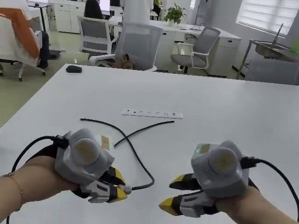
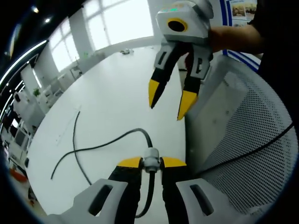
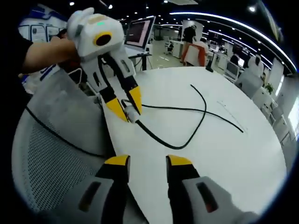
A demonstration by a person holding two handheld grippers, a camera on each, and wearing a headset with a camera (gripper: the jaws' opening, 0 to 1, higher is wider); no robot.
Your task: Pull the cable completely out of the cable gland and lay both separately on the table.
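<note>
Clamped between the yellow tips of the left gripper (image 1: 120,185), at the lower left of the head view: a small pale grey cable gland (image 2: 150,157), round and ribbed. Narrowly set jaws, closed on the gland from both sides. Seen at the bottom centre of the left gripper view with a thin black cable (image 2: 110,139) threaded through it, black showing both above the gland and below it between the jaws.

From the gland, loops up and off to the left across the white table (image 1: 233,116), slack and lying flat. Crossed near mid-table by a second black strand; cannot tell whether one cable or two.

At the lower right of the head view, the right gripper (image 1: 172,192): jaws spread wide, nothing between them, over the table's near edge. Gland and left gripper apart from it, up and left of centre in the right gripper view, cable curving past in front of its tips without touching.

Farther up the table, a white power strip (image 1: 152,113); at upper left, a dark computer mouse (image 1: 73,69).
</note>
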